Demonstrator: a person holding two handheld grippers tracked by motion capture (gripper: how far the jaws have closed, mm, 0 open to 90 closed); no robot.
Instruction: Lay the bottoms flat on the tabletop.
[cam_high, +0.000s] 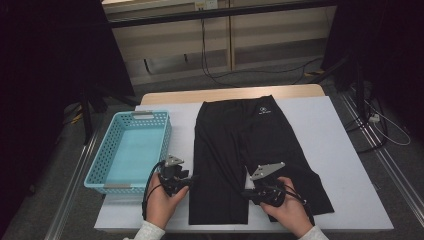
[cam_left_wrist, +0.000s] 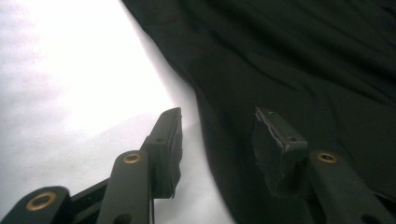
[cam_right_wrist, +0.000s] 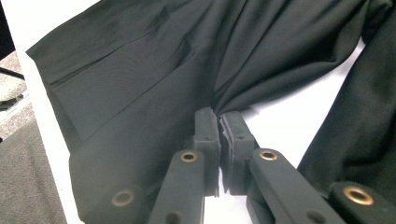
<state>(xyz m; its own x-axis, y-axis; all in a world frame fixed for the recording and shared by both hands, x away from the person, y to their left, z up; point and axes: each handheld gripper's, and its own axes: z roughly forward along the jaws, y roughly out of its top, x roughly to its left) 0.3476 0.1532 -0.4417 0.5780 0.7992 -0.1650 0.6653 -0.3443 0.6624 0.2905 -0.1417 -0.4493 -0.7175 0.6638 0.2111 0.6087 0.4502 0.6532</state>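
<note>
Both hands enter at the near table edge, each carrying a gripper. Left gripper, at the outer edge of the left leg of the black shorts: its jaws stand partly apart, with that edge of the cloth lying between the pads but not yet pressed. Right gripper: its jaws are pinched closed on a gather of fabric at the inner edge of the left leg, beside the gap between the two legs, as the right gripper view shows with the cloth drawn into folds running to the tips. The shorts lie flat on the white table, waistband far, hems near; a blue basket stands just beside them on the left.

Judged step: taking a second hold for a fold. To do it well, the left jaws should slide further over the edge so both layers sit deep between the pads before closing; a shallow bite on one layer would likely slip. The right hold should stay firm and level, keeping the cloth taut without dragging the shorts across the table.
</note>
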